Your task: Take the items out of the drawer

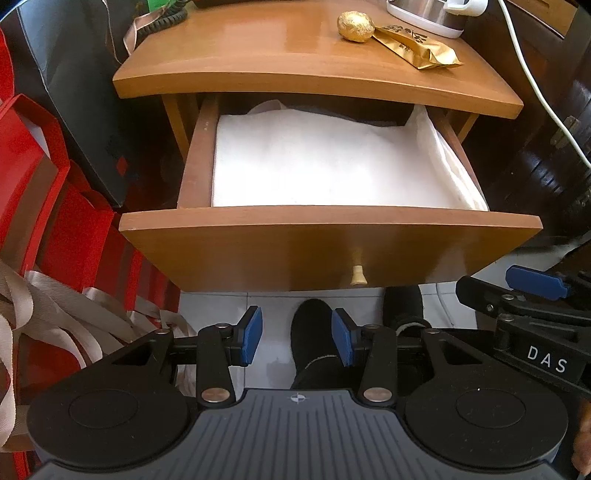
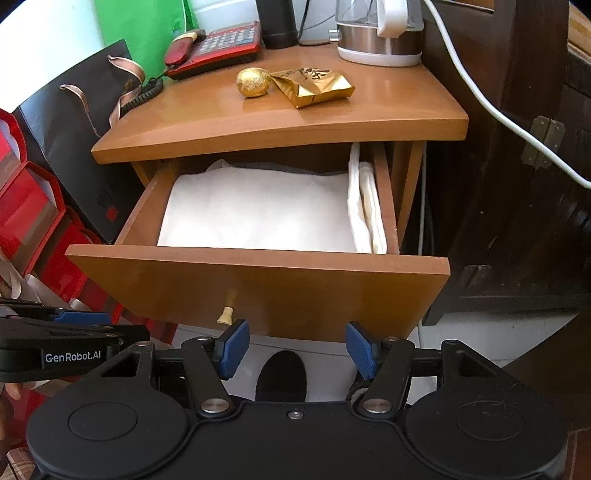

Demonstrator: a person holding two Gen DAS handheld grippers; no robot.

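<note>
The wooden nightstand's drawer [image 1: 328, 243] [image 2: 258, 280] is pulled open, with a small pale knob [image 1: 357, 275] [image 2: 226, 315] on its front. Inside lies only white folded cloth [image 1: 325, 162] [image 2: 258, 210]. A gold foil ball [image 1: 355, 25] [image 2: 253, 82] and a gold packet [image 1: 417, 46] [image 2: 314, 85] sit on the nightstand top. My left gripper [image 1: 297, 341] is open and empty, below and in front of the drawer. My right gripper [image 2: 297, 349] is open and empty, also below the drawer front; it shows at the right edge of the left wrist view [image 1: 535, 284].
A kettle [image 2: 380, 33], a red telephone [image 2: 214, 48] and a dark cup [image 2: 277, 22] stand at the back of the nightstand top. Red boxes [image 1: 33, 177] and a black gift bag [image 2: 85, 110] are on the left. A dark wooden cabinet [image 2: 517, 184] is on the right. Feet in dark socks [image 1: 314, 339] stand on the tiled floor.
</note>
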